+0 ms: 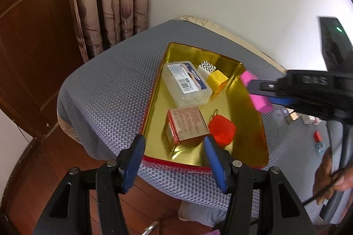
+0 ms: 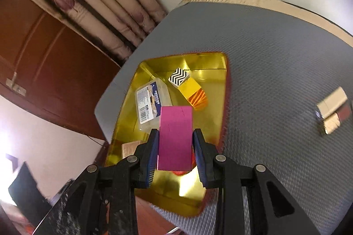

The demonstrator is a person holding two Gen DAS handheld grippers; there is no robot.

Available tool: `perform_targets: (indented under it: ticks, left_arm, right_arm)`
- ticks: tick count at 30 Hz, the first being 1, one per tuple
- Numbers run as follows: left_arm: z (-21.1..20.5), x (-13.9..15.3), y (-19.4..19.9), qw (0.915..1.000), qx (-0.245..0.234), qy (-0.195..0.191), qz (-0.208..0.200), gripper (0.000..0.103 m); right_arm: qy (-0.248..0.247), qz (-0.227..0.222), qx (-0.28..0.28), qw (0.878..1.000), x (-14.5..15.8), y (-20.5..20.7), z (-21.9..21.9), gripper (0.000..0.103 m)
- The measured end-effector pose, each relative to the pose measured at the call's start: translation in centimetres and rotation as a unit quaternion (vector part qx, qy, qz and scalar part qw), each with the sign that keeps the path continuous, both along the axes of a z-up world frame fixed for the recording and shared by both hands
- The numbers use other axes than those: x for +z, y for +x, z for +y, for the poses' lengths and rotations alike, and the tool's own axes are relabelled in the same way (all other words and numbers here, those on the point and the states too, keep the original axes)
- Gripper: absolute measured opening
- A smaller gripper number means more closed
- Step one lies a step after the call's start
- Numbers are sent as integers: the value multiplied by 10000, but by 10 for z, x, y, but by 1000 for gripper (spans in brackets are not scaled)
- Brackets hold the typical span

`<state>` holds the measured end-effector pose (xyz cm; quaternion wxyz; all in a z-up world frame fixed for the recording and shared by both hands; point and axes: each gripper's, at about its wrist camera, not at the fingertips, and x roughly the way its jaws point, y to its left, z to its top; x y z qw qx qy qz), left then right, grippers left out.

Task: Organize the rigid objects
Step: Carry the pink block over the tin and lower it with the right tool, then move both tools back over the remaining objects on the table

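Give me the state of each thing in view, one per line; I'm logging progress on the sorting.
Gold tin: open, on the grey mat.
Pink block: gripped by the right gripper, above the tin.
Left gripper: open, empty.
Clear plastic box: in tin, lid shut.
Yellow block: in tin.
Red case: in tin.
Brown box: in tin.

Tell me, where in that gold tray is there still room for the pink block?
The gold tray is bare along its right side, between the red case and the right wall, and along the near rim. The far left is crowded: clear plastic box, zigzag box and yellow block. The right tool holds the pink block above it.
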<state>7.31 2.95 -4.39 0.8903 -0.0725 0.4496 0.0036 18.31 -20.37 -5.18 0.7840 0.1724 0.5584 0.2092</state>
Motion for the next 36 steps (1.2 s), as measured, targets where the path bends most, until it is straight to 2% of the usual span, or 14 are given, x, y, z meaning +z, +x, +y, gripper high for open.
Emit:
perform_targets:
  ticks: [8,15,21,27,31,33,34,36]
  left_arm:
    - [-1,-7,5,9997,-36,221,67,57]
    - [-3,-10,7,9992,-50,386,72,57]
    - [-5,-12,7,9987,-72,507,70,57]
    - [-6,-12,7,9983,-58,574,88,57]
    - [-8,-13,7,9978,-64,647,101,57]
    - [-8,-13,7,9977,-65,664,100,57]
    - [-9,-13,7,9976,-71,685,102,57]
    - [-10,-12,6,9973,-81,730,97,57]
  right_arm:
    - [-131,262,53,9996,-33,15,13,29]
    - [-158,364,18,9992,-46,24,19,30]
    - [-145,189,-12,9997,-41,26,23,31]
    - [187,-61,-136,9997,-23,9,1,35]
    - [68,-535,-263,9982,-10,-27,-29,50]
    - [-168,-838,-387,9956,-6,-49,-50,65]
    - [-408,-1020,-481,9928,-5,-64,-64,70]
    - [-890,-1283,-717,9851,-6,-92,-95,87]
